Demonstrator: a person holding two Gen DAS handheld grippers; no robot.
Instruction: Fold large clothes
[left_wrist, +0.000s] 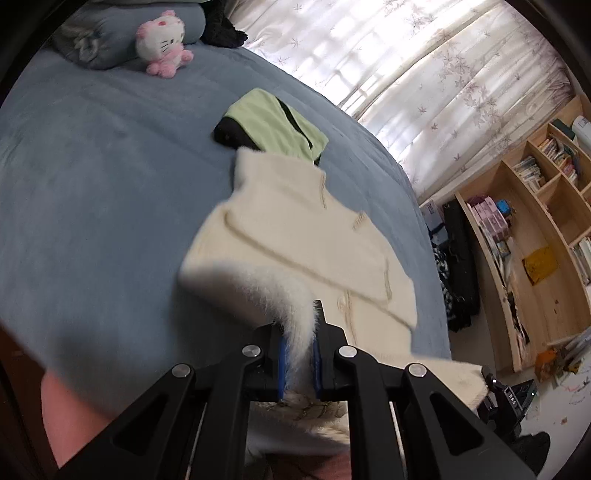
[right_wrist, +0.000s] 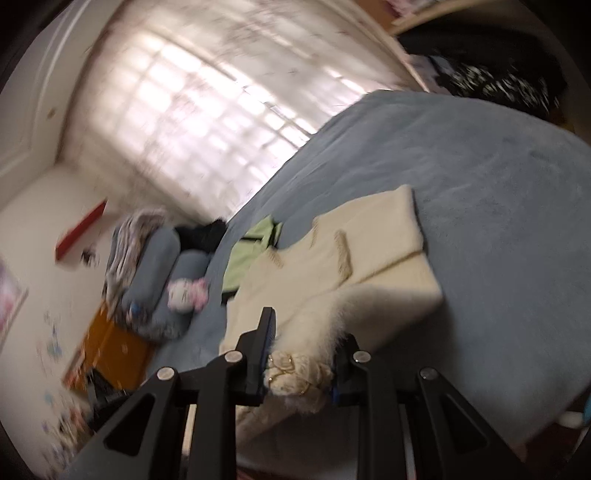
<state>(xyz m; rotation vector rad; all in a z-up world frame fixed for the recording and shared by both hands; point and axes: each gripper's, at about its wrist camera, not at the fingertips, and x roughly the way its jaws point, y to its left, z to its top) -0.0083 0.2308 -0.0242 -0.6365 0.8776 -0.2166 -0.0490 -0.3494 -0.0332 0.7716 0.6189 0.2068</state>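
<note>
Left gripper (left_wrist: 299, 332) and right gripper (right_wrist: 306, 354) each pinched fluffy hem of cream sweater (left_wrist: 295, 236), rest lying toward 12 o'clock on bed (left_wrist: 92, 184); advice was: lift both level, fold hem forward evenly

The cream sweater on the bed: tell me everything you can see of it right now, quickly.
The cream sweater is a fluffy, fuzzy knit with beige stitched trim along its seams and what looks like a button near the front edge. It lies partly folded on the blue bedspread, its far end overlapping a green and black garment. The left gripper and the right gripper are each shut on a bunch of its near edge, which is raised off the bed. Blur hides finer detail.
</note>
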